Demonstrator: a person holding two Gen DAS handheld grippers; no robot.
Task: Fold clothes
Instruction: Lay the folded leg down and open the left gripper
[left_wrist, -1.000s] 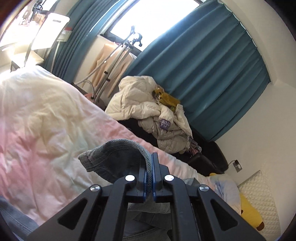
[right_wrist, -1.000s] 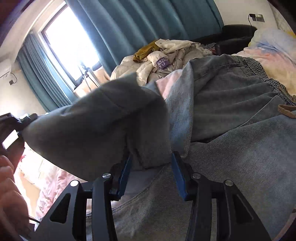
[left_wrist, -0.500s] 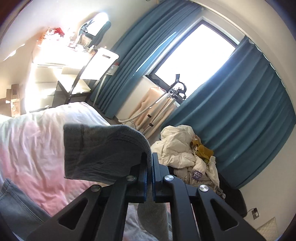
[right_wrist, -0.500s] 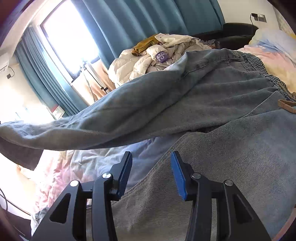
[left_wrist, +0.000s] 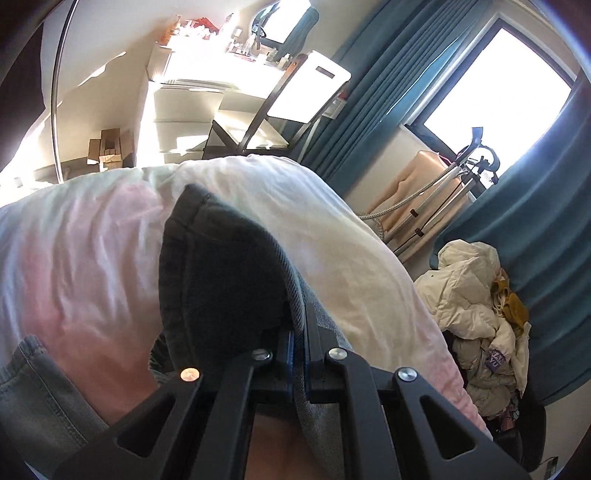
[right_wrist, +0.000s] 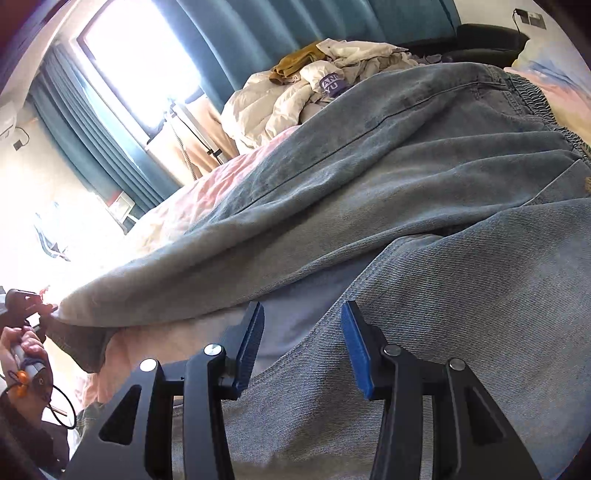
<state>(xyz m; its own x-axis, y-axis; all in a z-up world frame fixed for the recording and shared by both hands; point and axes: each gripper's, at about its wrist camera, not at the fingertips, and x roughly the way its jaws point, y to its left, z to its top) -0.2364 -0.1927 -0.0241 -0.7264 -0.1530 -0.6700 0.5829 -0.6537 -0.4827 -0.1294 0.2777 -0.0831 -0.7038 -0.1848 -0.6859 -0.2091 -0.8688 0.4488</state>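
Firstly, left wrist view: a bed covered by a pink-and-white duvet (left_wrist: 92, 258) was recorded as the working surface. Beyond it, a sunlit desk (left_wrist: 221, 79), a white-backed chair (left_wrist: 306, 88), teal curtains (left_wrist: 373, 92), a bright window (left_wrist: 498, 99), a stand of metal poles (left_wrist: 447, 192) and a heap of cream jackets (left_wrist: 476, 295) were noted. The left gripper (left_wrist: 300, 332) was seen with its jaws pressed together, pinching a hem of the jeans (left_wrist: 221, 280); the cloth draped over the fingers, and their tips were hidden by it. Desk contents were washed out by glare.

Right wrist view: the jeans (right_wrist: 424, 192) were found spread across the bed, one leg stretched towards the far left, where the left gripper (right_wrist: 46, 308) was cut off by the frame edge beside a hand (right_wrist: 22, 350). The right gripper (right_wrist: 303, 325) was held with jaws spread just above the denim, nothing between the pads. Whether the fingertips touched the cloth could not be told.
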